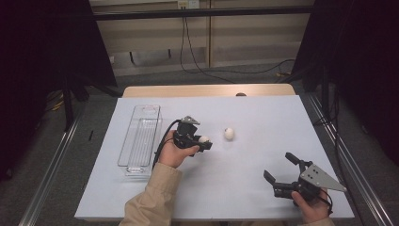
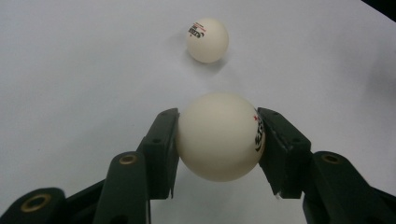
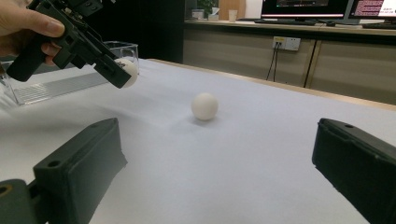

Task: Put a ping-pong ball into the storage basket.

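1. A person sits at a table covered by a white sheet (image 1: 244,174) and holds a two-jaw gripper in each hand; a beige sleeve (image 1: 150,197) covers the left forearm.

2. The left gripper (image 1: 204,141) is clamped on a white ping-pong ball (image 2: 219,136). In the left gripper view its two black jaws press on the ball's opposite sides, and red and black print shows on the ball by the right-hand jaw.

3. In the right gripper view the held ball hangs above the sheet, not touching it.

4. A second ping-pong ball (image 1: 229,133) lies loose on the sheet just ahead of the left gripper's jaw tips, a little beyond and apart from the held ball. In the left gripper view it sits above the held ball, with dark print on its upper left side.

5. A long clear plastic tray (image 1: 139,141) lies on the sheet behind the left gripper, on the far side of the left hand (image 1: 175,153) from the balls. Nothing can be made out inside it.

6. The right gripper (image 1: 278,170) is near the table's front edge, well apart from both balls. Its jaws stand wide apart with nothing between them, and they point toward the loose ball.

7. In the right gripper view the loose ball lies ahead between the two jaws, at a distance, with the left gripper and its ball farther off to the upper left.
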`<state>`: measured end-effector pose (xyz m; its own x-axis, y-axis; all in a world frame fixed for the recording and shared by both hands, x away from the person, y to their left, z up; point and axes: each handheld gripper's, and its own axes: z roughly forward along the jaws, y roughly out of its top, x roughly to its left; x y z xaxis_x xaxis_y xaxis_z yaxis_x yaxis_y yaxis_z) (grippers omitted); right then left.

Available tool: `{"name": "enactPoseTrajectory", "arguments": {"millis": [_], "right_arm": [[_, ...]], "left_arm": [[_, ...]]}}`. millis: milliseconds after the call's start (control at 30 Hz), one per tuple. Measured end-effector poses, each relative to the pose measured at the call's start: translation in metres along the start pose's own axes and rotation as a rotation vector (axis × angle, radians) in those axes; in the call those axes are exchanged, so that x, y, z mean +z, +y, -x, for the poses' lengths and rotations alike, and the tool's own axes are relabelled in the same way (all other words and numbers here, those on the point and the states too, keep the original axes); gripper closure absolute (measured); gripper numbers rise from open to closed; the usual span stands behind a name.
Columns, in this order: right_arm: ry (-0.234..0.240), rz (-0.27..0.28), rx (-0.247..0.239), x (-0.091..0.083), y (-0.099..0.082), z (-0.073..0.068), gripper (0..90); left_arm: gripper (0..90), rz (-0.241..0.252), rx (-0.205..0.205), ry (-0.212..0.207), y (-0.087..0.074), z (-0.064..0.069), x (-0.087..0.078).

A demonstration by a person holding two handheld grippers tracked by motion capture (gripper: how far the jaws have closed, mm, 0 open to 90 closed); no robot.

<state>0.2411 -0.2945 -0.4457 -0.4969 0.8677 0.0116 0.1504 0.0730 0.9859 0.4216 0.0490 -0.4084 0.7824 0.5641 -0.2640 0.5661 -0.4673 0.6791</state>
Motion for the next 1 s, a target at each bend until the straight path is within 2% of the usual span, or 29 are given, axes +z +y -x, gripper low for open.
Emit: {"name": "enactPoseTrajectory", "arguments": {"millis": [1000], "right_arm": [[0.004, -0.003, -0.001, 0.001, 0.0, 0.0, 1.4]], "left_arm": [[51.1, 0.008, -0.015, 0.01, 0.0, -0.006, -0.011]]}}
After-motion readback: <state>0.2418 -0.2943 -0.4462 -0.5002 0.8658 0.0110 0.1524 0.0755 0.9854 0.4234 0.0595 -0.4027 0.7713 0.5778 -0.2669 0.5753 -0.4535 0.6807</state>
